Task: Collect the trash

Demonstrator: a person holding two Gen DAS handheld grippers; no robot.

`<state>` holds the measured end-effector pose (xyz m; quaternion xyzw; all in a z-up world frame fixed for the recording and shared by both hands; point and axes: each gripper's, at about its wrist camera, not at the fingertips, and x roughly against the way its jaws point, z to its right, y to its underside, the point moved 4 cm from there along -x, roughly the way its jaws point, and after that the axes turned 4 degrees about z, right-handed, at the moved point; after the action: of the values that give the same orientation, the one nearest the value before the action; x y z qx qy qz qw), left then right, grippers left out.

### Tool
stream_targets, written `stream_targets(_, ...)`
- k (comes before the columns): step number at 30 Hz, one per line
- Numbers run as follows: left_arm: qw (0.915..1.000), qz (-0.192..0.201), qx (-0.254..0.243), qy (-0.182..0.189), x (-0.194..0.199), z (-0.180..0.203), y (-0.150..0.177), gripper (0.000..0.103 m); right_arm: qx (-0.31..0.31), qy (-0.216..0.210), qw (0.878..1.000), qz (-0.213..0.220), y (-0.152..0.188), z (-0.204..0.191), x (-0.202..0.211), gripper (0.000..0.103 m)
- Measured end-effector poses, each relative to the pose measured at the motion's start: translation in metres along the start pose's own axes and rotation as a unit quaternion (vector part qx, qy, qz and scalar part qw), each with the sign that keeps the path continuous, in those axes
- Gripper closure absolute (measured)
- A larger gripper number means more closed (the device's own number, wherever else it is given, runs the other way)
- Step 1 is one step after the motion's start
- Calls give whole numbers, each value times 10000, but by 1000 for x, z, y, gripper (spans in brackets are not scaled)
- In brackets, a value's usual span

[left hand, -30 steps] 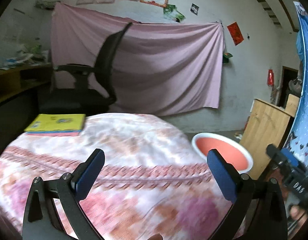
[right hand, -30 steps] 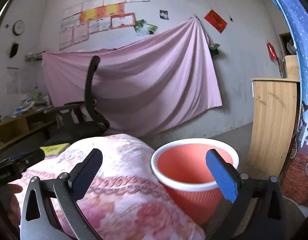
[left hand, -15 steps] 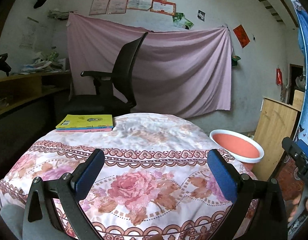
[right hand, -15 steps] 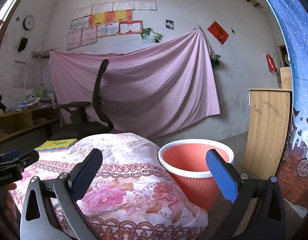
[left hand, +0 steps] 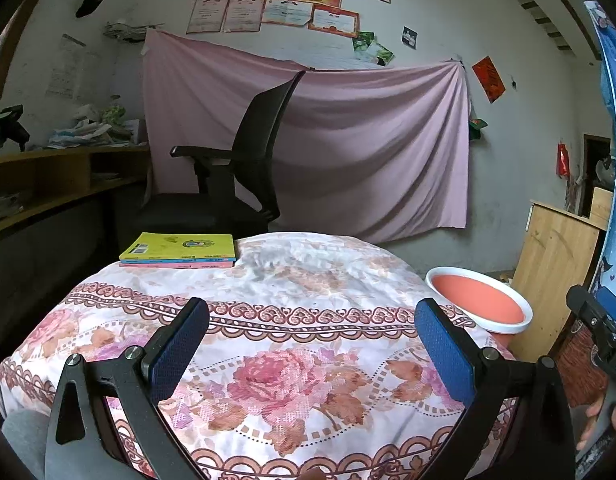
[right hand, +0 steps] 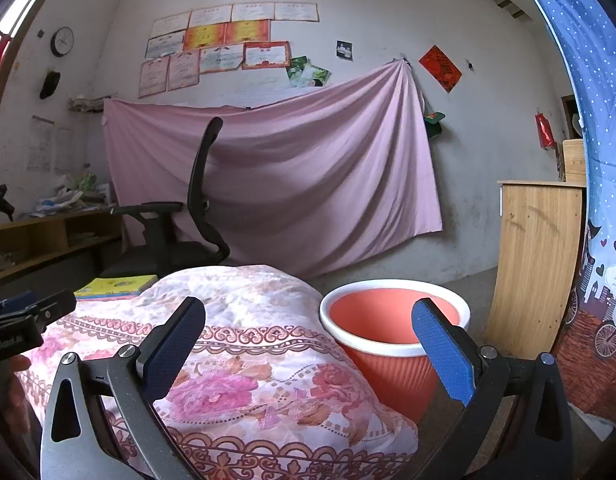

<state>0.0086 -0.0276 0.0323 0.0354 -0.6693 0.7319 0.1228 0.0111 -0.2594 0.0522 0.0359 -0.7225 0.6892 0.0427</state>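
Floral-cloth surface [left hand: 268,280] bare of trash; red bin [right hand: 392,328] off right edge, nearest right hand-held gripper [right hand: 308,344]; both hand-held grippers released.

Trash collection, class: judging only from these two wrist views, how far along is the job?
Done: nothing that shows; the visible part of the orange bin holds no trash. In hand: nothing; the left gripper and right gripper are both open over the floral tablecloth. Left: finding trash; only a stack of books lies on the cloth.
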Motion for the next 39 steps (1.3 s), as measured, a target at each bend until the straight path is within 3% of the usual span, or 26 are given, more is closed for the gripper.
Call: stream_targets(39,9998,-205,-47,-1,-10,7,11,2,-63,8,10000,-32,4,-1,-2,0)
